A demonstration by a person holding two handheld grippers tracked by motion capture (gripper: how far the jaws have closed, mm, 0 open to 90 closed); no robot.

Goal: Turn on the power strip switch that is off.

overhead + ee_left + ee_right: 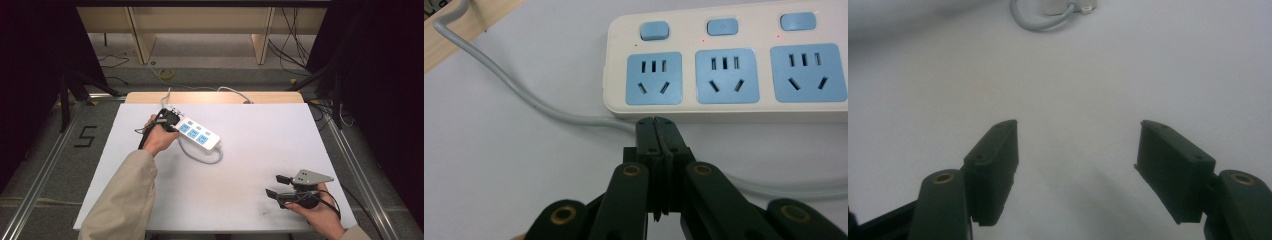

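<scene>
A white power strip (199, 133) with three blue sockets and three blue switches lies on the white table, left of centre. In the left gripper view the strip (729, 65) spans the top, small red lights beside two switches. My left gripper (656, 122) is shut with nothing between its jaws, its tips just short of the strip's near side, above the grey cord (524, 97). From above, the left gripper (169, 119) sits at the strip's left end. My right gripper (274, 186) rests near the front right edge, open and holding nothing. Its jaws (1078, 150) spread wide over bare table.
The strip's grey cord (205, 159) loops in front of the strip and another length runs off the table's back edge (235, 92). A wooden board lies under the white table sheet (280, 145). Cables lie on the floor behind. A "5" is marked on the floor at left.
</scene>
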